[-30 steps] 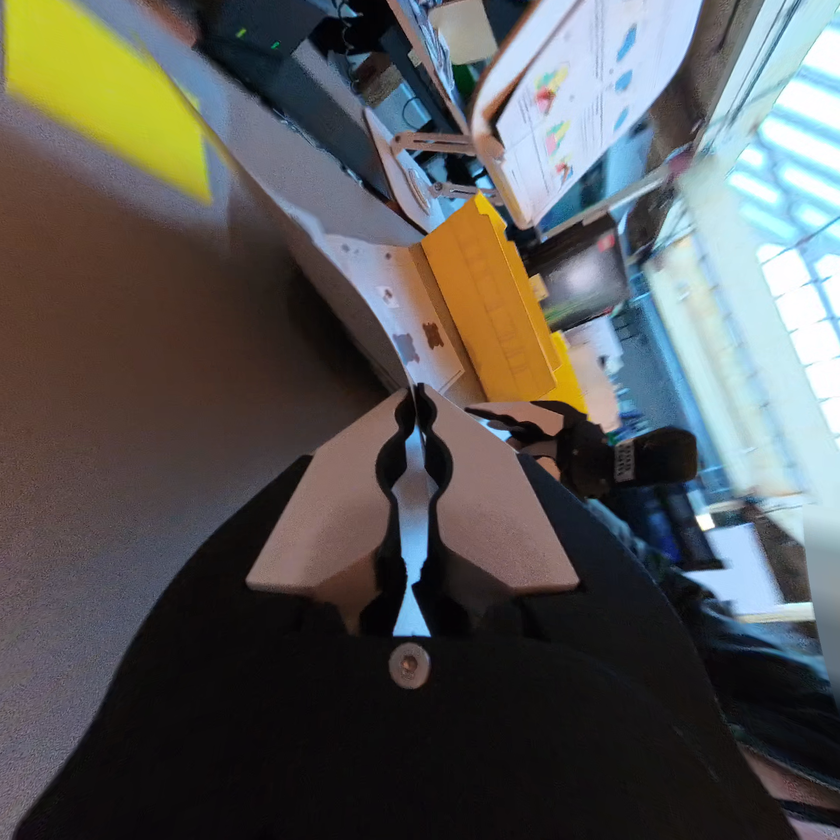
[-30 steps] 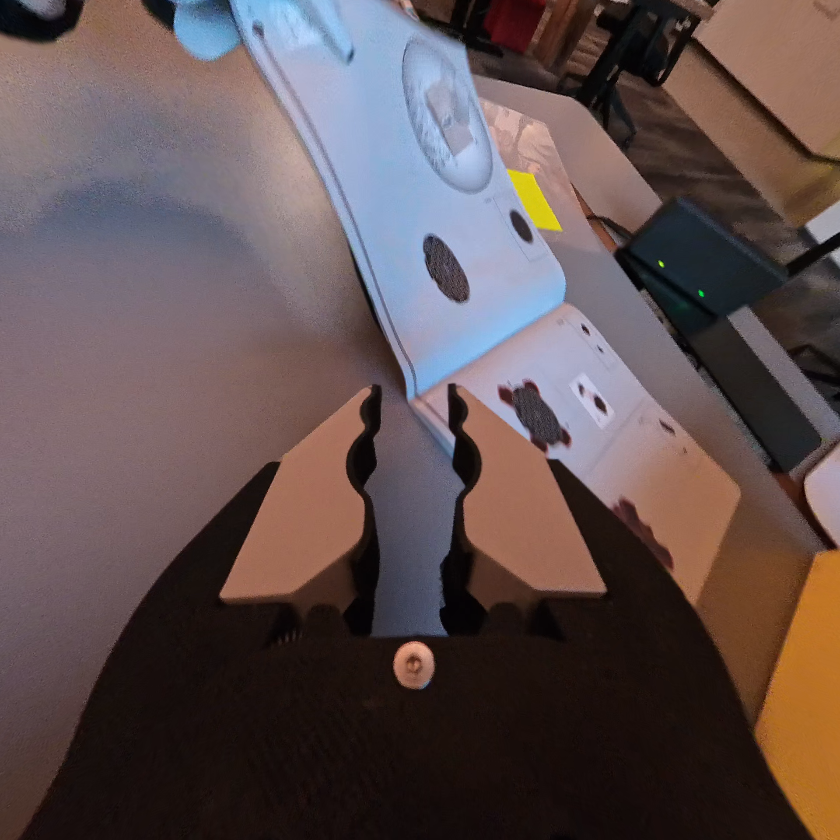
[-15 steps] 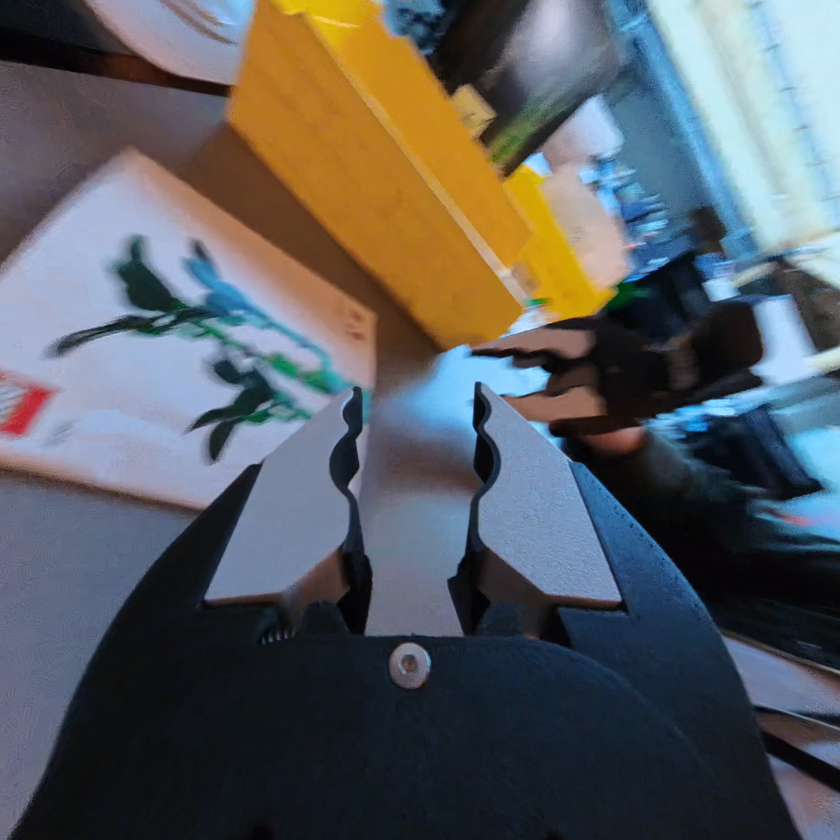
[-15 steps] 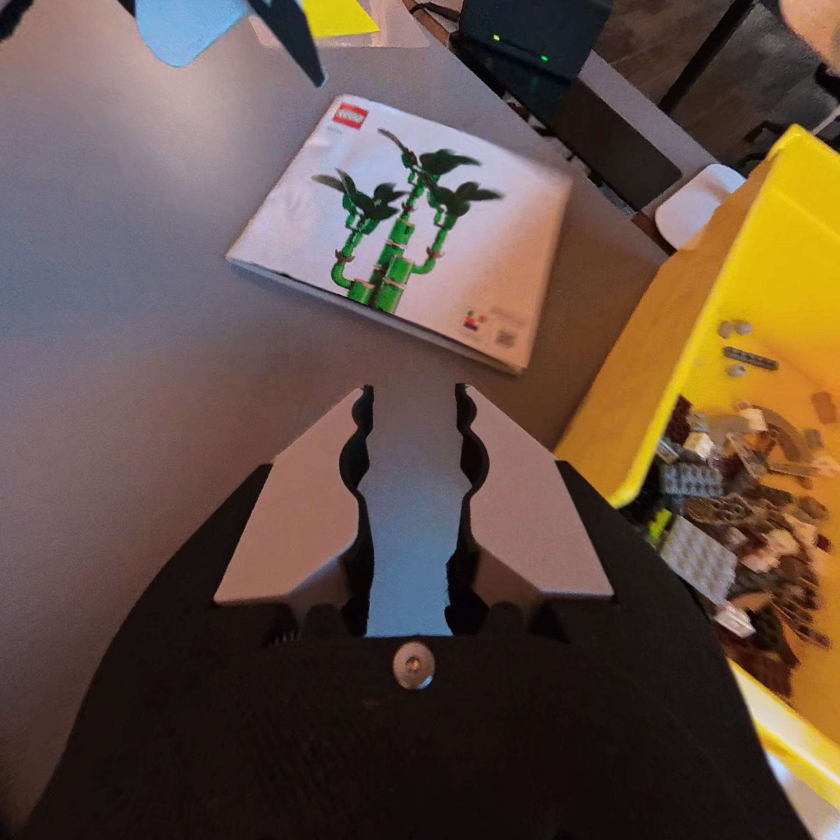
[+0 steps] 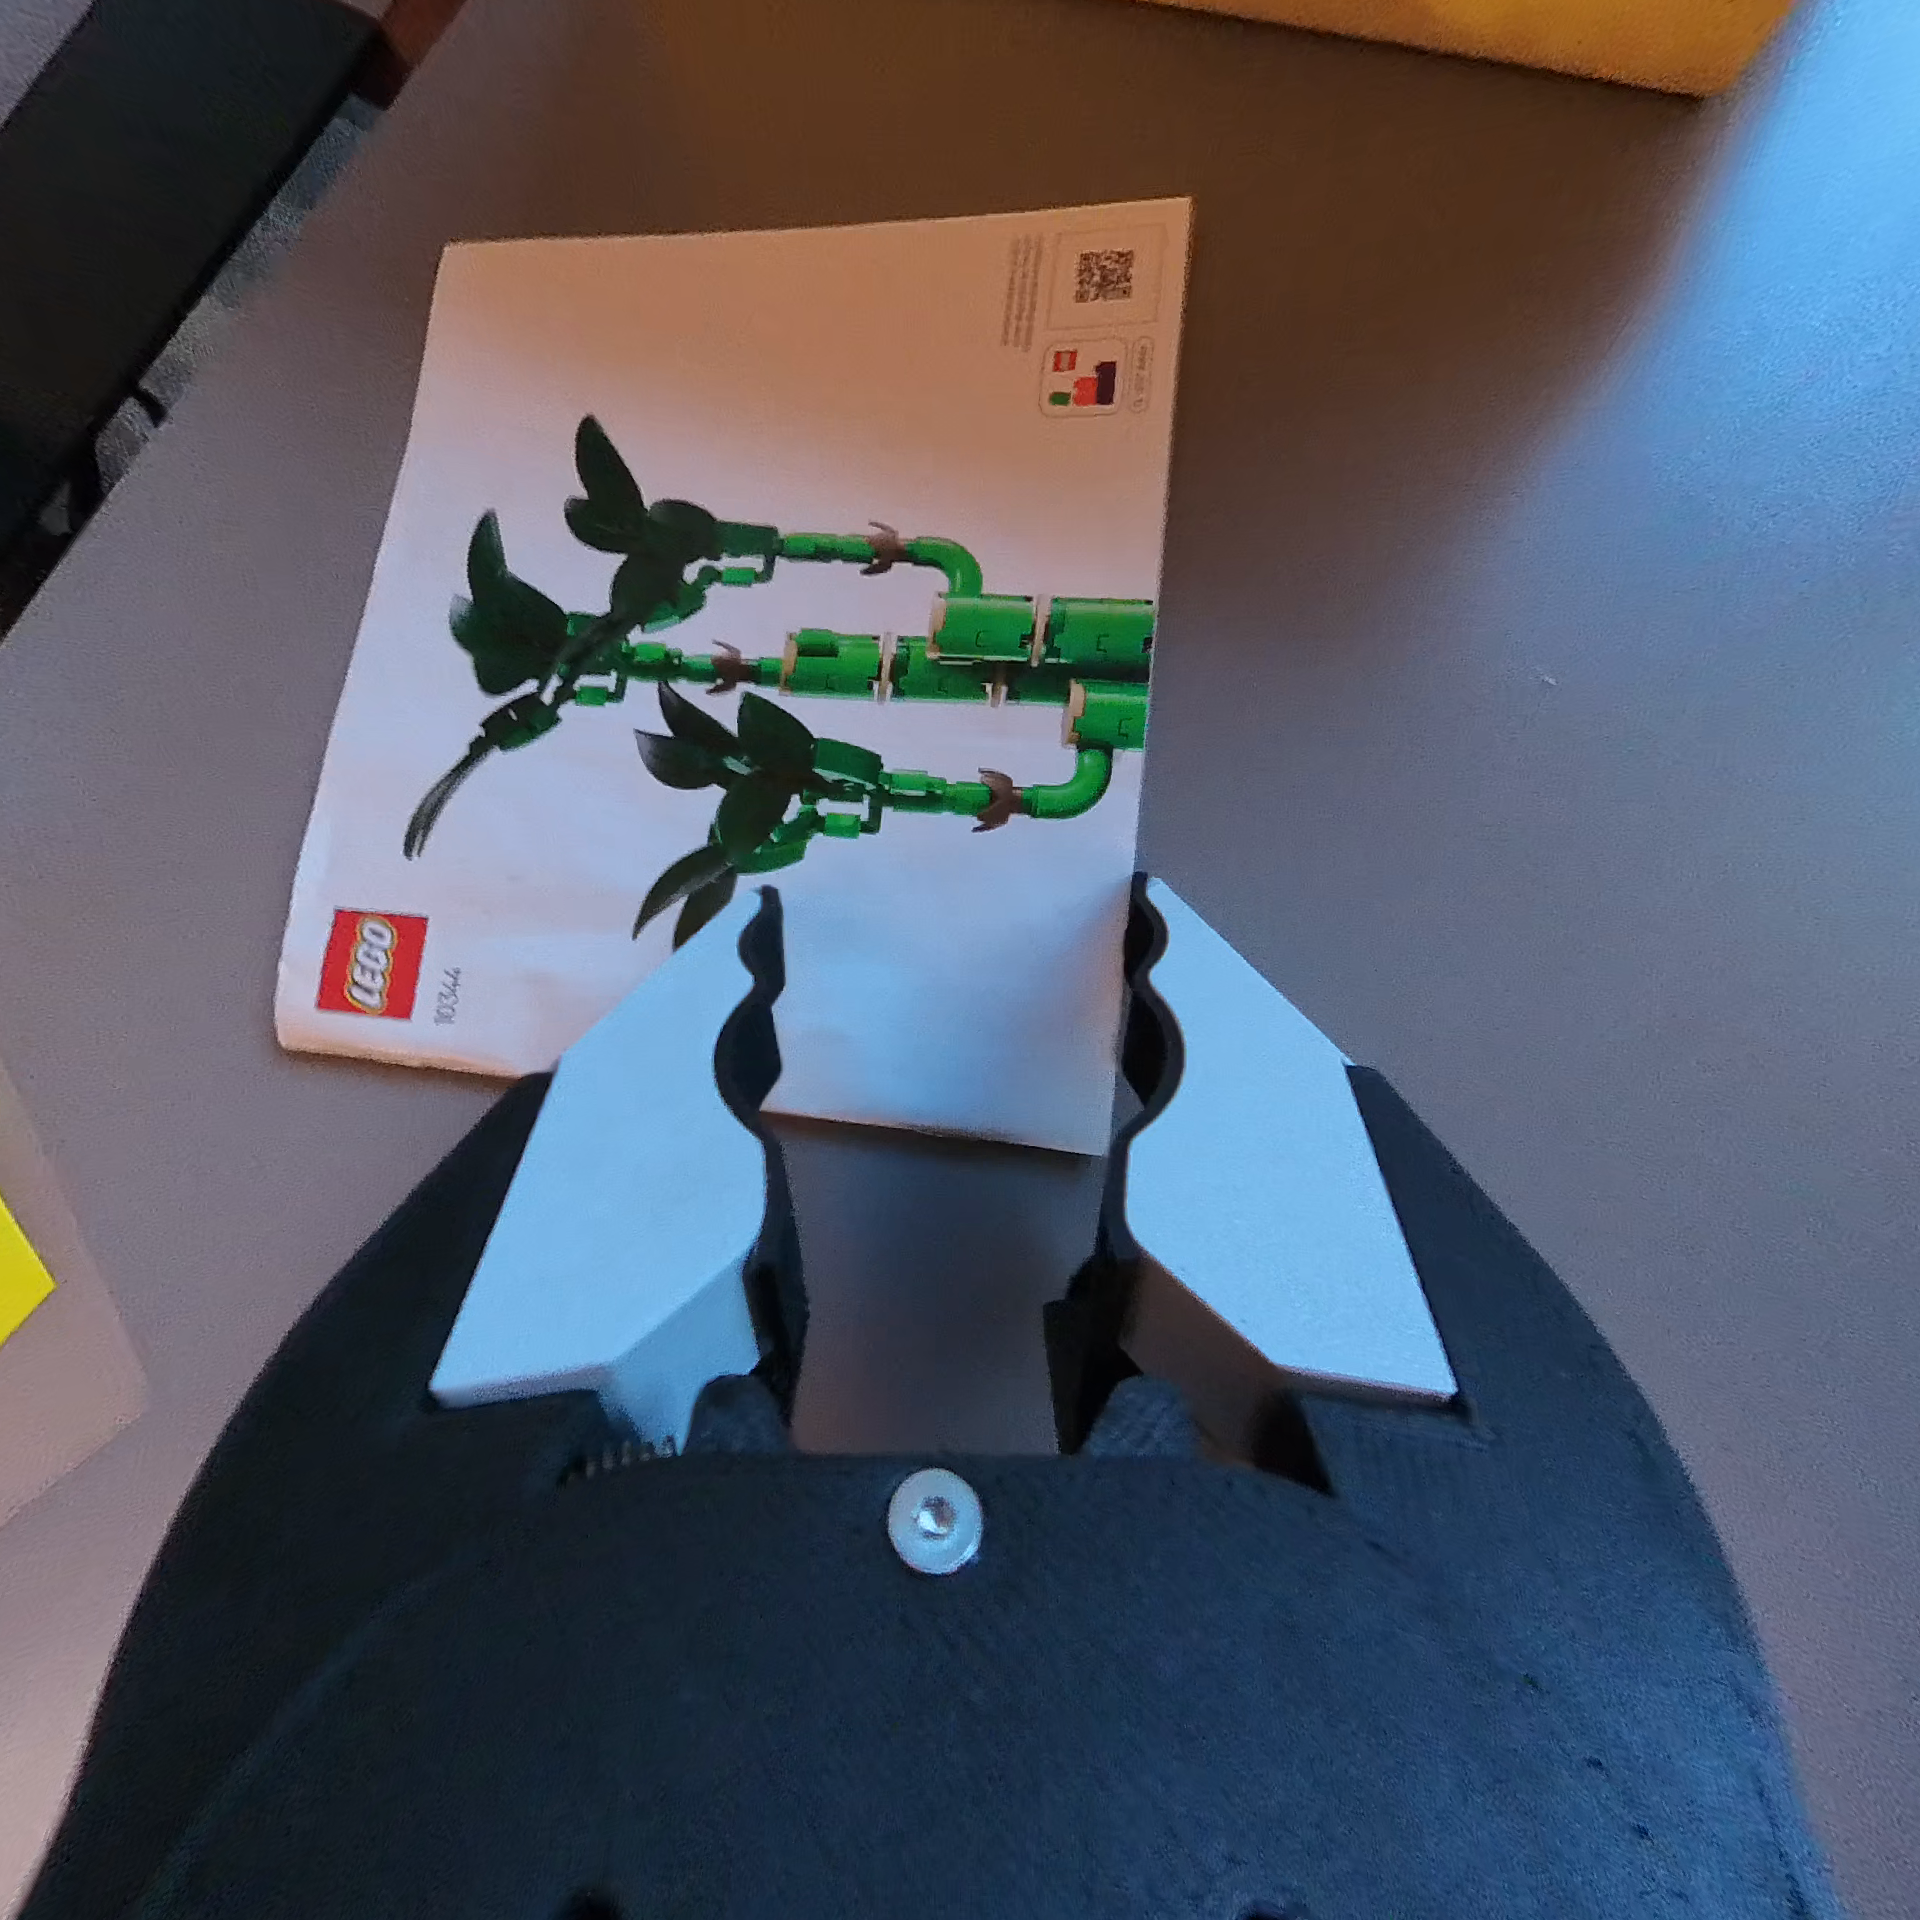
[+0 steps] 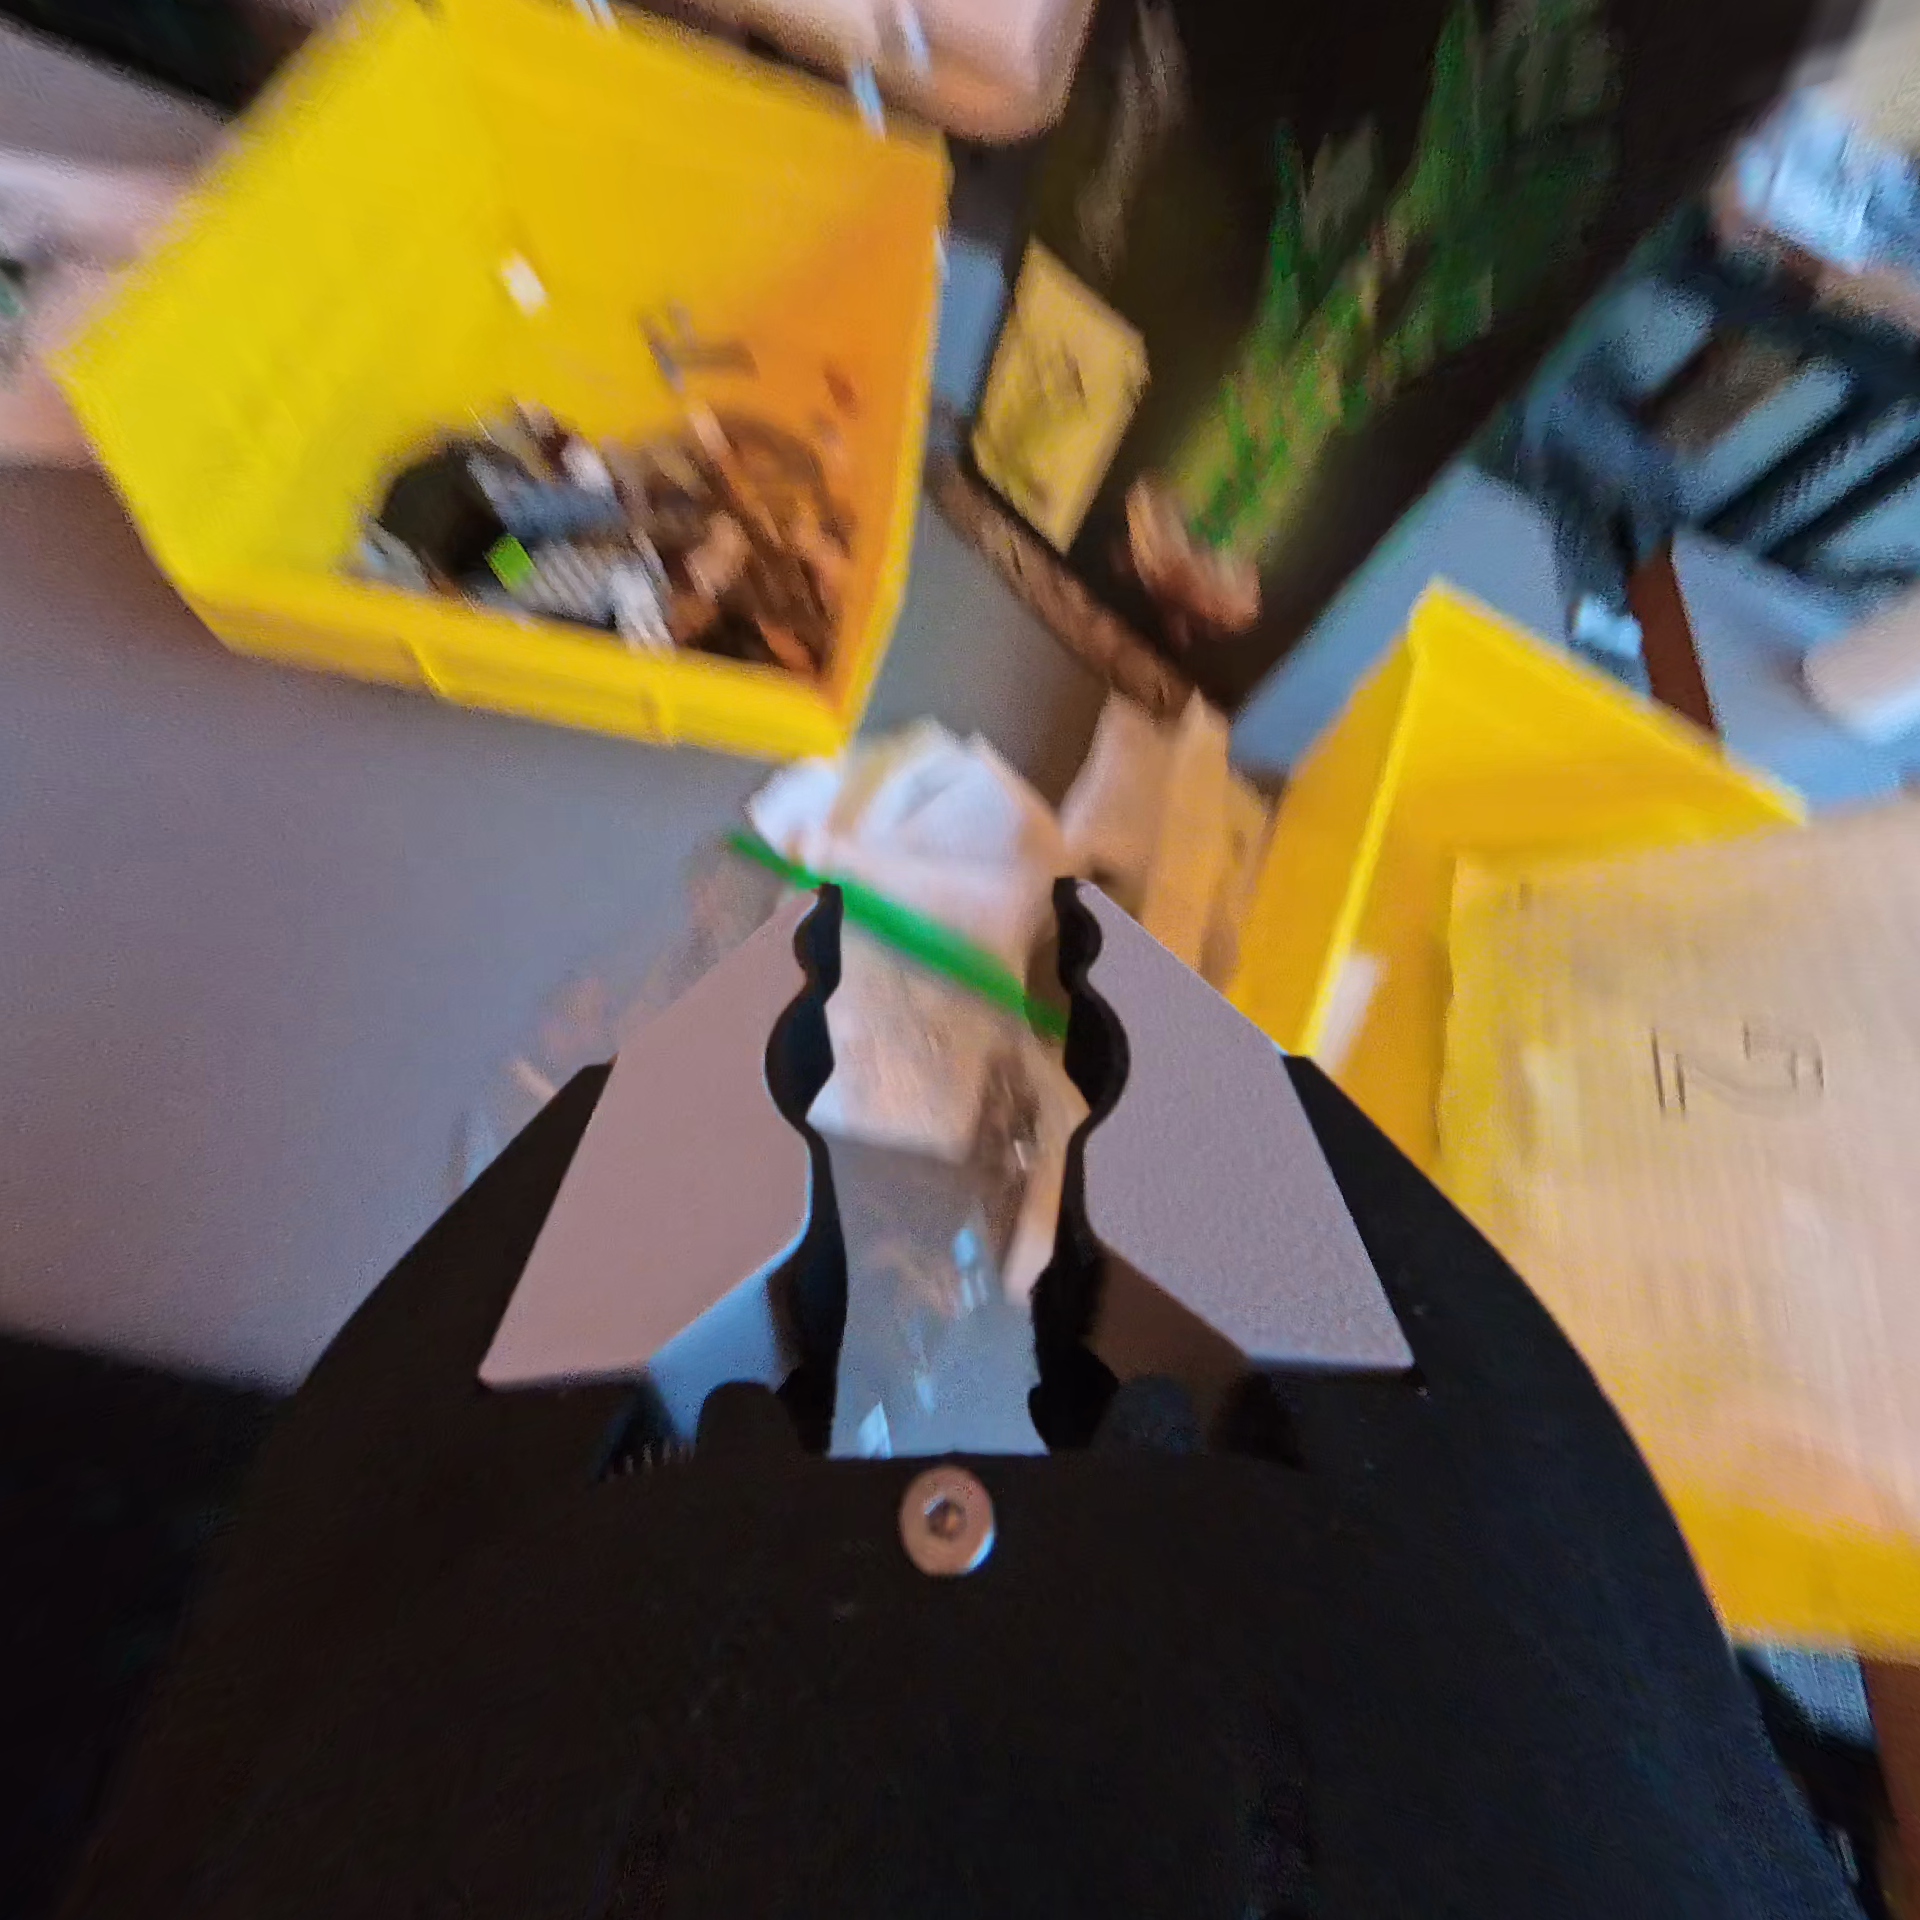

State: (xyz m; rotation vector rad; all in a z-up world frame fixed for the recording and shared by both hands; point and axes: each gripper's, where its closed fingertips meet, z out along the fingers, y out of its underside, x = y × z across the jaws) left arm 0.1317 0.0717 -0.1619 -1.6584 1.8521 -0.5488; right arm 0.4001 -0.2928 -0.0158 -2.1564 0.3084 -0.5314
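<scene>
Both grippers hold nothing, jaws parted: left gripper hovers over the closed booklet flat on the grey surface; right gripper faces blurred crumpled bags beside a yellow bin.

One booklet with a green plant on the cover, flat on the one grey table right ahead of the left gripper. Ahead of the right gripper I count two yellow bins, one up left with small pieces, one to the right, plus one blurry green strip across the tips.
</scene>
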